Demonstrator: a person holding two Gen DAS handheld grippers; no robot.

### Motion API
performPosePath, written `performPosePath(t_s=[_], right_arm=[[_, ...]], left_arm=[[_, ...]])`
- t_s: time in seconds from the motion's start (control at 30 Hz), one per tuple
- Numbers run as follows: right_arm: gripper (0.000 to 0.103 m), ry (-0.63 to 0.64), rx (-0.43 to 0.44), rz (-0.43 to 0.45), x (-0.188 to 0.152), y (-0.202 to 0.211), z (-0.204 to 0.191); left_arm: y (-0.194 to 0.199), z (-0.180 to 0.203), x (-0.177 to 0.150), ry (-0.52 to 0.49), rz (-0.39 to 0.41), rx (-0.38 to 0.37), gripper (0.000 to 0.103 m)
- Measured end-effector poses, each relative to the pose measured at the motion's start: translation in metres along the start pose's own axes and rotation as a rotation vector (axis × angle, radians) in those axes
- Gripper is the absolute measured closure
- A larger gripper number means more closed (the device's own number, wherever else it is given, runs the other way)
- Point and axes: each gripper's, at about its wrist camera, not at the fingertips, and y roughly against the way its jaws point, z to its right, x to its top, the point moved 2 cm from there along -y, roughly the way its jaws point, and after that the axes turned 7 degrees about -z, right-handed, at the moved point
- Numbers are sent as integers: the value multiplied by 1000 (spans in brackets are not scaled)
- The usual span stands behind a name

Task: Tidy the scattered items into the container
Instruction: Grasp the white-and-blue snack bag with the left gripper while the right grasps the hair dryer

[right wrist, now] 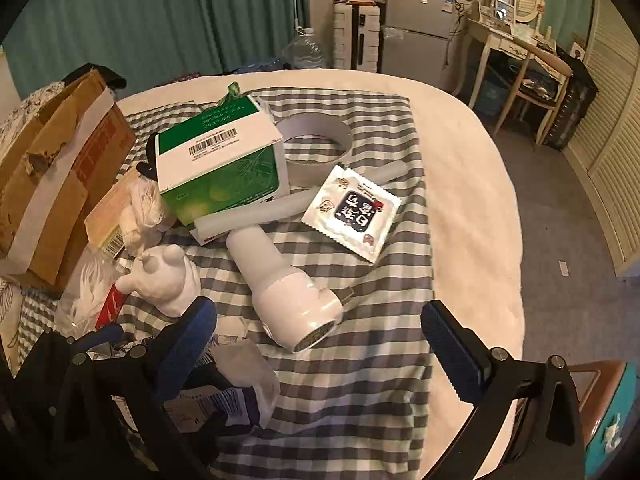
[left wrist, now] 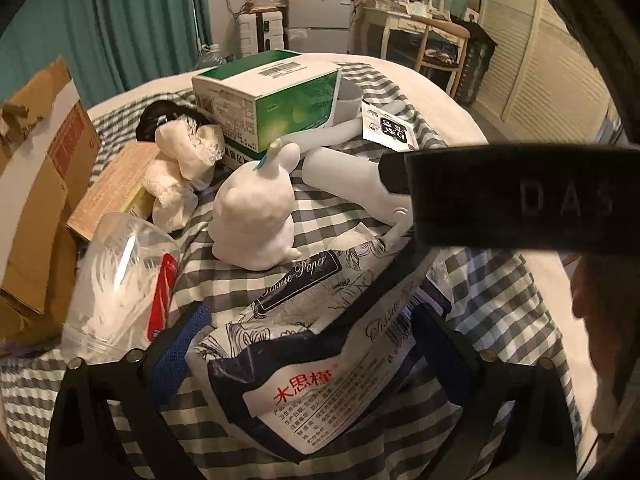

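My left gripper [left wrist: 308,344] is shut on a tissue paper pack [left wrist: 320,360] with floral print, held over the checkered cloth [left wrist: 500,312]. My right gripper [right wrist: 320,332] is open and empty above the cloth, close to a white hair dryer [right wrist: 288,292]. A white rabbit figure [left wrist: 256,216] stands in front of the green and white box [left wrist: 268,100]. A brown cardboard box [left wrist: 36,184] stands at the left edge. A white snack packet [right wrist: 352,212] lies right of the green box. The other gripper's black body [left wrist: 520,200] crosses the left wrist view.
A clear plastic bottle [left wrist: 120,288] with a red label lies left. Crumpled tissues [left wrist: 180,168], a flat kraft box [left wrist: 112,188] and a grey ring band [right wrist: 316,144] sit on the bed. A fridge [right wrist: 416,28], dressing table [right wrist: 516,44] and chair stand behind.
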Motion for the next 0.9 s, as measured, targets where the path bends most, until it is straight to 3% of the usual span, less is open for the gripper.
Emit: performPosePath(t_s=[0.2, 0.37, 0.5, 0.57, 0.77, 0.83, 0.9], right_arm=[[3, 32, -1, -7, 0, -7, -8], [12, 43, -14, -27, 1, -18, -9], [31, 41, -22, -39, 4, -28, -6], [33, 32, -5, -48, 5, -32, -6], [33, 38, 7, -66, 4, -43, -10], [41, 34, 16, -65, 4, -45, -10], [41, 40, 20, -64, 3, -44, -10]], left_arm=[[-3, -2, -1, 27, -25, -65, 28], [5, 3, -1, 8, -21, -101, 56], [10, 5, -2, 7, -20, -111, 62], [12, 6, -3, 1, -26, -113, 68], [14, 8, -3, -9, -60, -110, 72], [15, 7, -3, -4, -67, -115, 72], [15, 4, -2, 9, -74, -125, 72]])
